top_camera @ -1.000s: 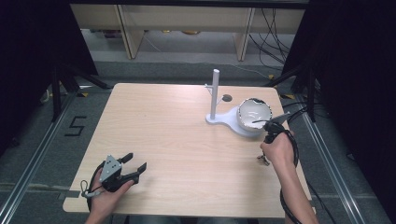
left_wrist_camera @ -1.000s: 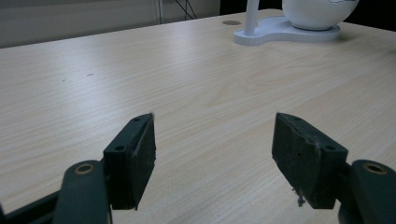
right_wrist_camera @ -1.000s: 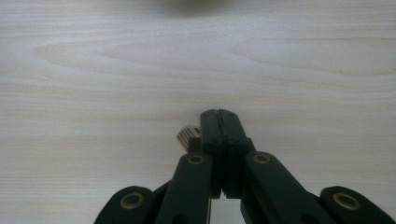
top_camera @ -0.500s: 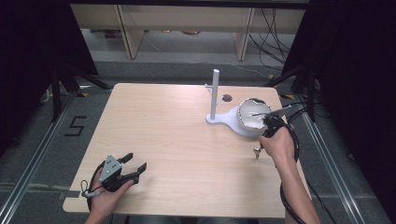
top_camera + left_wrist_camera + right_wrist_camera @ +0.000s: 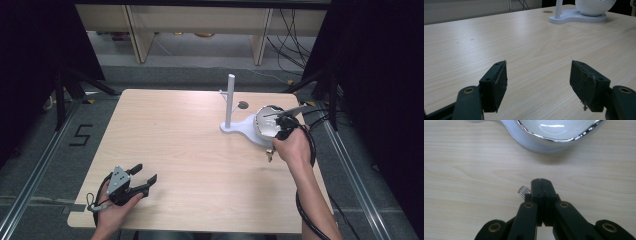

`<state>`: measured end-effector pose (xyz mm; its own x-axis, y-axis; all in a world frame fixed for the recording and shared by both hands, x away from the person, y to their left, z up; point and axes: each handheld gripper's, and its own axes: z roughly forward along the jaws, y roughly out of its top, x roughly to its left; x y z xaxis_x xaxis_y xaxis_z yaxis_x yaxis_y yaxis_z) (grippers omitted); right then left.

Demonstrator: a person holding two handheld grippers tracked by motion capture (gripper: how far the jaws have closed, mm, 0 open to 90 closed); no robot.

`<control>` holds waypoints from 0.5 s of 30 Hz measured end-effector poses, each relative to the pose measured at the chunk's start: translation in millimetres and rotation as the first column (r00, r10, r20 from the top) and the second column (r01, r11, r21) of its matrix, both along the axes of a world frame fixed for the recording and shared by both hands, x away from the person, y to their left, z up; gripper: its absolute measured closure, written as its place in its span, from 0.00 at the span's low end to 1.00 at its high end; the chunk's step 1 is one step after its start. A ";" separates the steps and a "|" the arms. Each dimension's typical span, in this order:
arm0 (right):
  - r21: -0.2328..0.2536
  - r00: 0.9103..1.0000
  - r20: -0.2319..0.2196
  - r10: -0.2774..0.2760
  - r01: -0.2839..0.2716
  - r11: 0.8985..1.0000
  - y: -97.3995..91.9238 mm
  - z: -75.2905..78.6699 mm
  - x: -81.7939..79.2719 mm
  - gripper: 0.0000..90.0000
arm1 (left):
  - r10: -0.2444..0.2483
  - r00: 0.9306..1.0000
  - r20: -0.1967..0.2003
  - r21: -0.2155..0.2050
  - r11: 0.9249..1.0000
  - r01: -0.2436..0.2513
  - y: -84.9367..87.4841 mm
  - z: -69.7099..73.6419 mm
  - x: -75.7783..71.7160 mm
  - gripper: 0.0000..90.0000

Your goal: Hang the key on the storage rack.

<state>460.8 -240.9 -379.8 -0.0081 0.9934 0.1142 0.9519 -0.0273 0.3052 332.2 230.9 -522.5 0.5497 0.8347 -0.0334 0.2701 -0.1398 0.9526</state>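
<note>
Right gripper view puts my right gripper (image 5: 541, 185) front and centre: its jaws are pressed together, and a small ribbed metal piece (image 5: 523, 190) sticks out sideways from between the pads, so I read it as pinched there, thin enough to let them nearly meet. What the piece is, I cannot tell. Just ahead of the tips sits the white bowl (image 5: 559, 130) with its shiny rim, resting on the white stand (image 5: 239, 129) near the desk's far right corner. My guess is that the piece is held low and close to the bowl because it belongs in or on it. On the high view the hand (image 5: 292, 147) carries that gripper close by the desk's right edge, beside the stand's upright post (image 5: 230, 100). My left gripper (image 5: 539, 82) waits with its jaws wide and nothing between them, parked at the near left corner of the desk (image 5: 170, 135), out of the way.
</note>
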 end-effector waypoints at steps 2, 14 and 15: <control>-0.007 1.000 0.003 0.025 -0.025 1.000 0.8 2.2 0.6 1.00 | 0.000 1.000 0.000 -0.001 1.000 0.000 0.0 0.0 0.1 0.33; 0.001 0.994 0.056 0.096 -0.097 0.995 26.0 14.9 6.6 1.00 | 0.008 1.000 -0.011 0.010 1.000 -0.007 -1.3 0.0 1.5 0.33; 0.004 0.993 0.061 0.099 -0.099 0.995 27.9 17.0 6.9 1.00 | 0.009 1.000 -0.012 0.010 1.000 -0.009 -1.2 0.0 1.5 0.34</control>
